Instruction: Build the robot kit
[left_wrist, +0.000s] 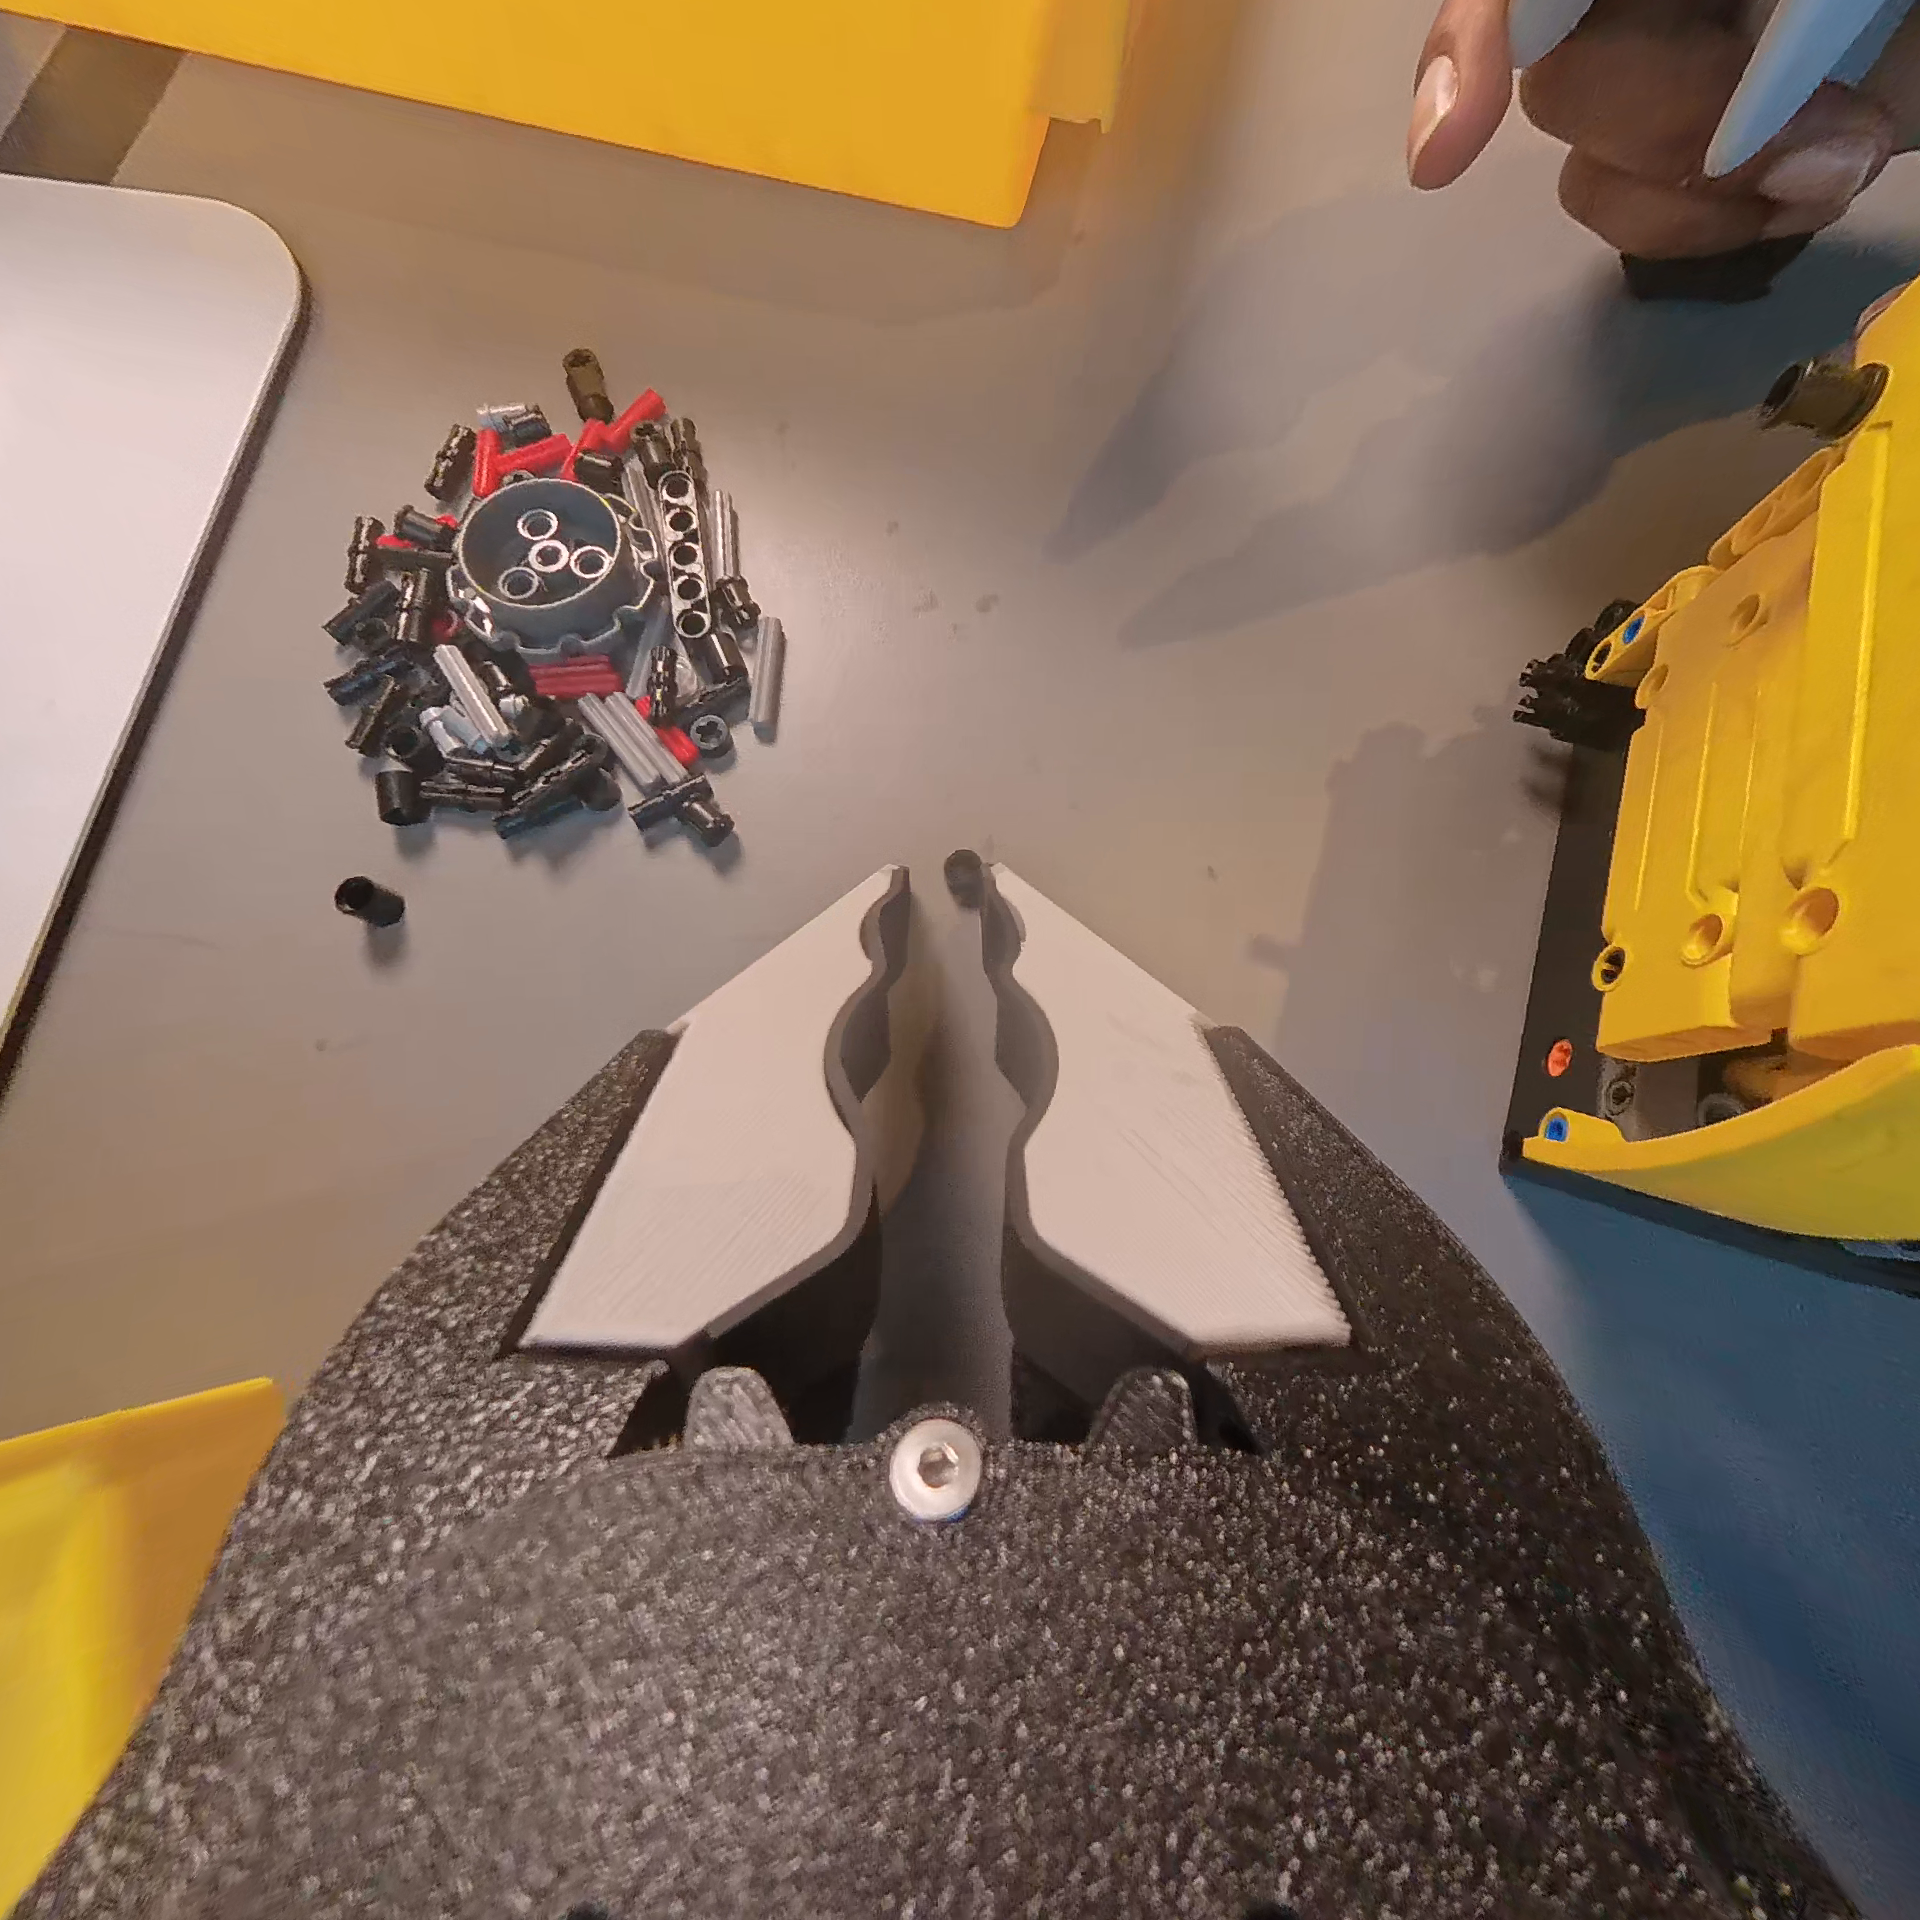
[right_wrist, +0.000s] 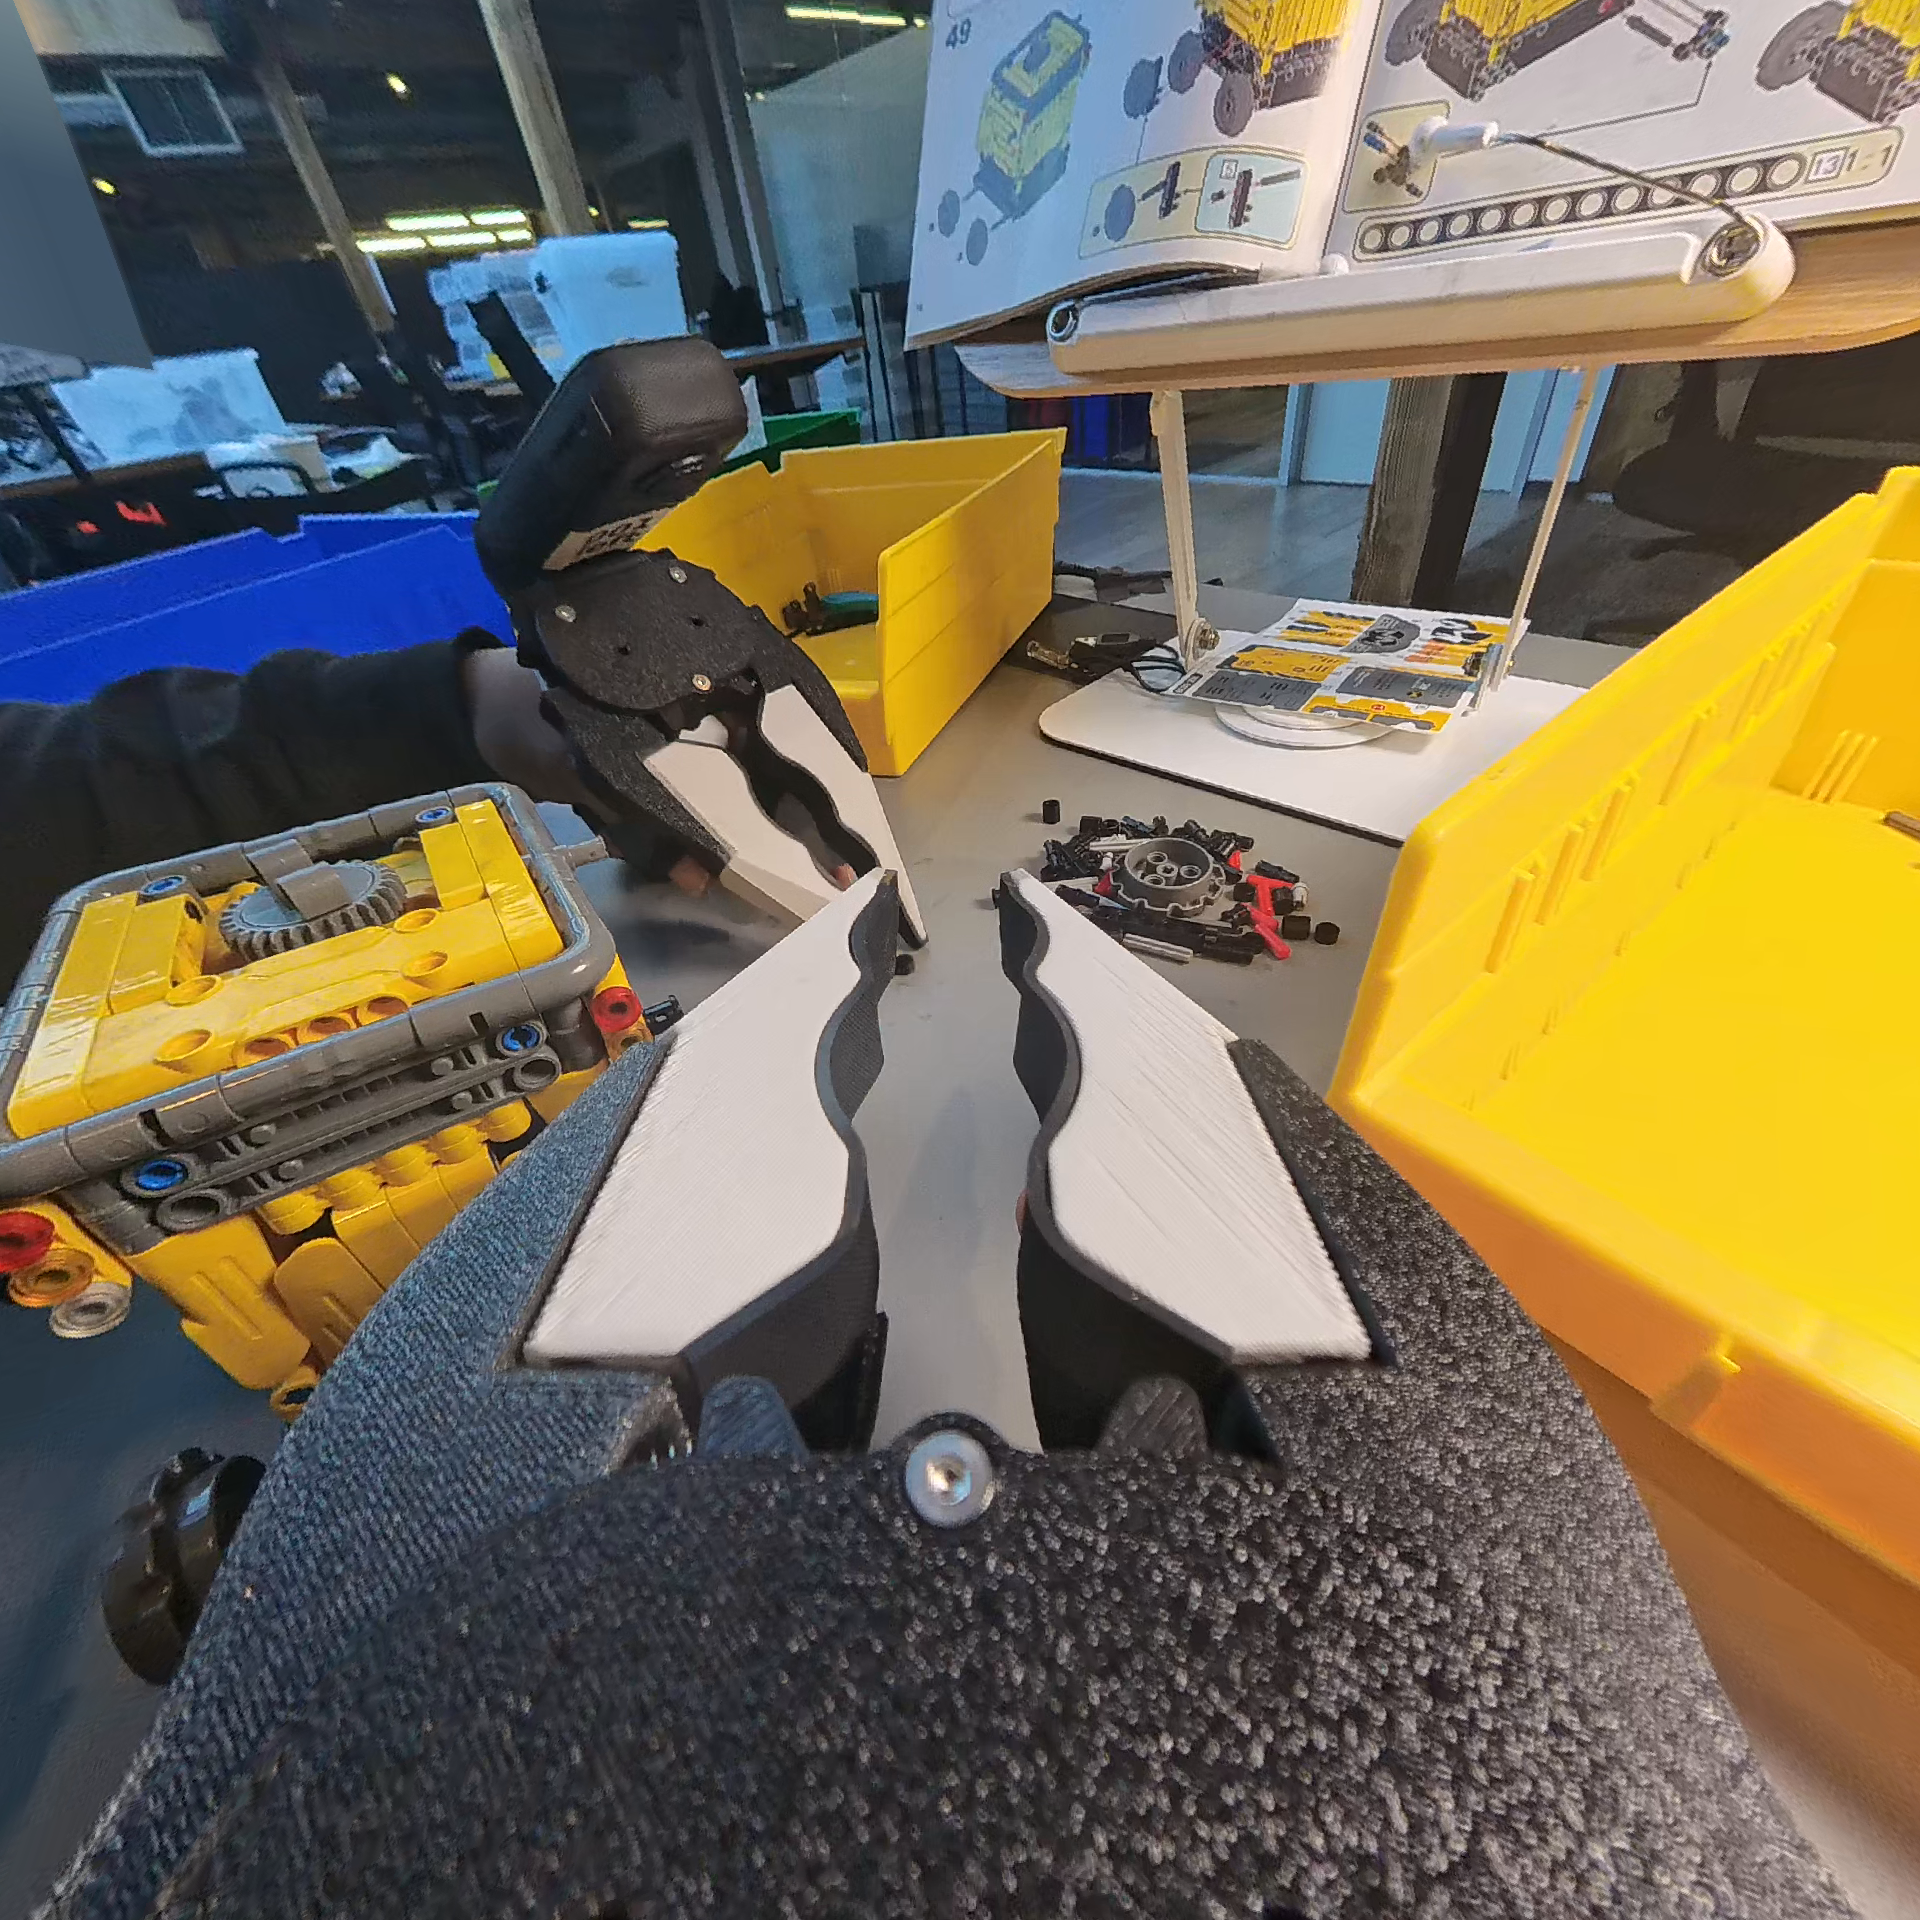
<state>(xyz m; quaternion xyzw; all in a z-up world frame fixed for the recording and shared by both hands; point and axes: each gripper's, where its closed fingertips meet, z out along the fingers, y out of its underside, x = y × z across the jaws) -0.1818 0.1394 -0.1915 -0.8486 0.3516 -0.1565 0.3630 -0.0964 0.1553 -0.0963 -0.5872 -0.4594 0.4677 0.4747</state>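
We see the left claw (left_wrist: 948, 883) lowered to the grey bench (left_wrist: 1039, 436), its pale fingers (left_wrist: 790, 1049) drawn almost together with a small black pin (left_wrist: 962, 869) at the tips, touching the right-hand finger; whether it is truly pinched or only lies against the finger we cannot tell. Just left of the tips a second loose black pin (left_wrist: 368, 900) lies alone on the bench, and beyond it sits a heap of small black, red and grey building pieces (left_wrist: 551, 634) with a round grey hub (left_wrist: 544, 561) on top. In the right wrist view the right claw (right_wrist: 943, 891) hangs released, its fingers (right_wrist: 1132, 1132) parted with nothing between them, its tips close by those of the left claw. To its left stands a yellow and grey brick-built model (right_wrist: 291, 1039) with a grey gear (right_wrist: 312, 909) on top. A yellow bin (right_wrist: 1621, 1091) stands at the right, another yellow bin (right_wrist: 935, 582) farther back, and an open instruction booklet (right_wrist: 1351, 135) rests on a raised white stand (right_wrist: 1434, 296) above the bench
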